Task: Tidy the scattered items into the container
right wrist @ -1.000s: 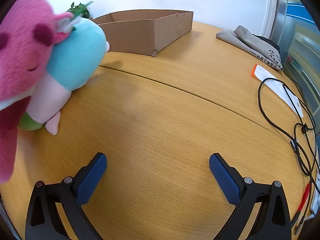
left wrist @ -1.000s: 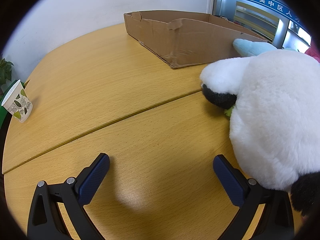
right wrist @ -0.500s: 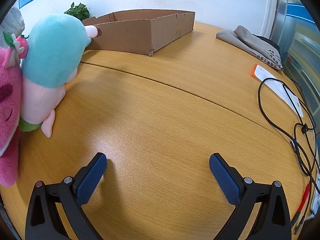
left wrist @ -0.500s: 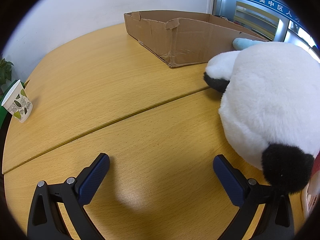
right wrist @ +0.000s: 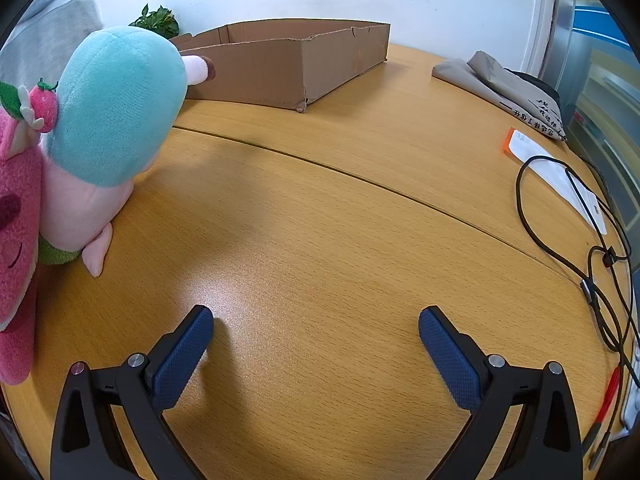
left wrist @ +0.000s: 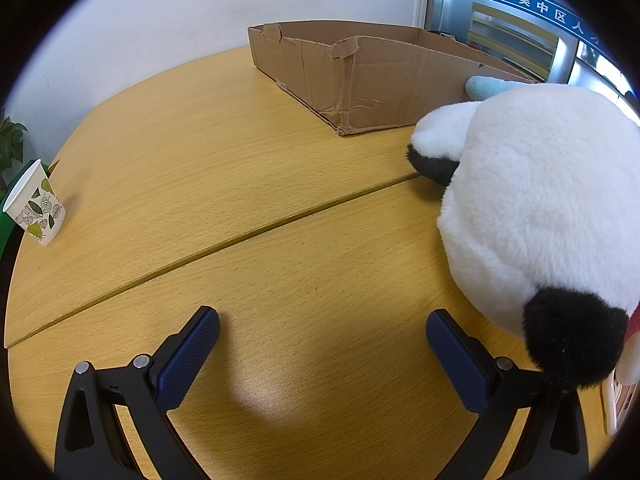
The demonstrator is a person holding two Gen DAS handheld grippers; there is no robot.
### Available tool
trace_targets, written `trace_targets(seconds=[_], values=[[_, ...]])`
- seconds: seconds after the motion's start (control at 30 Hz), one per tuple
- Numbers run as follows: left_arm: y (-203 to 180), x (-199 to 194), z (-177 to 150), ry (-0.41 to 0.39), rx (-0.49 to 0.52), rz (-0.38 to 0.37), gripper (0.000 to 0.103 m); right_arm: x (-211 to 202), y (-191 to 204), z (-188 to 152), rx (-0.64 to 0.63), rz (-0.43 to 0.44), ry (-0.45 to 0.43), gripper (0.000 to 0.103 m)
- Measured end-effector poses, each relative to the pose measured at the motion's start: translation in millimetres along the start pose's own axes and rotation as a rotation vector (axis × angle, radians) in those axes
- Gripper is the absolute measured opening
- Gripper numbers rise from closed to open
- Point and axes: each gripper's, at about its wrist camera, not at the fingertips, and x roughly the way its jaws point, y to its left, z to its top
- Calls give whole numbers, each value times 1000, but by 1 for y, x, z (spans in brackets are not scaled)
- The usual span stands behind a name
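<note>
A shallow brown cardboard box (left wrist: pixel 360 76) stands at the far side of the wooden table; it also shows in the right wrist view (right wrist: pixel 288 64). A white and black panda plush (left wrist: pixel 548 208) lies at the right of the left wrist view, close to my right finger there. A teal and pink plush (right wrist: pixel 108 148) and a pink plush (right wrist: pixel 16 232) with a strawberry lie at the left of the right wrist view. My left gripper (left wrist: pixel 322 330) is open and empty above the table. My right gripper (right wrist: pixel 316 330) is open and empty.
A leaf-print paper cup (left wrist: pixel 34 204) stands at the table's left edge. Black cables (right wrist: pixel 580 240), a paper slip (right wrist: pixel 560 172) and a folded grey bag (right wrist: pixel 512 84) lie at the right. A potted plant (right wrist: pixel 158 22) stands behind the box.
The panda plush has shifted and turned at the right of the left wrist view. In the right wrist view the plush toys have slid left and a little farther off. Both grippers stay open.
</note>
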Motion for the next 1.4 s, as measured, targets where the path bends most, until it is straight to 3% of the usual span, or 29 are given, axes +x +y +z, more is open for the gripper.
trace_targets(seconds=[0.23, 0.4, 0.57, 0.83, 0.93, 1.07, 1.23, 1.4], values=[[-1, 0, 1, 0, -14, 9, 103, 0, 5, 0, 23, -19, 1, 103], [-11, -6, -7, -1, -108, 78, 103, -2, 8, -3, 61, -52, 1, 103], [-15, -19, -9, -8, -81, 64, 103, -7, 16, -10, 75, -55, 2, 103], [-44, -111, -31, -262, -299, 188, 102, -28, 34, -32, 195, -150, -11, 103], [-79, -140, -20, -349, -313, 176, 102, -62, 45, -46, 272, -194, -106, 103], [-131, -171, -9, -429, -235, 171, 102, -126, 66, -54, 351, -200, -280, 103], [-182, -190, 1, -498, -232, 55, 102, -190, 107, -43, 338, -169, -451, 103], [-218, -193, 9, -501, -239, -66, 102, -219, 150, -28, 303, -98, -565, 103]])
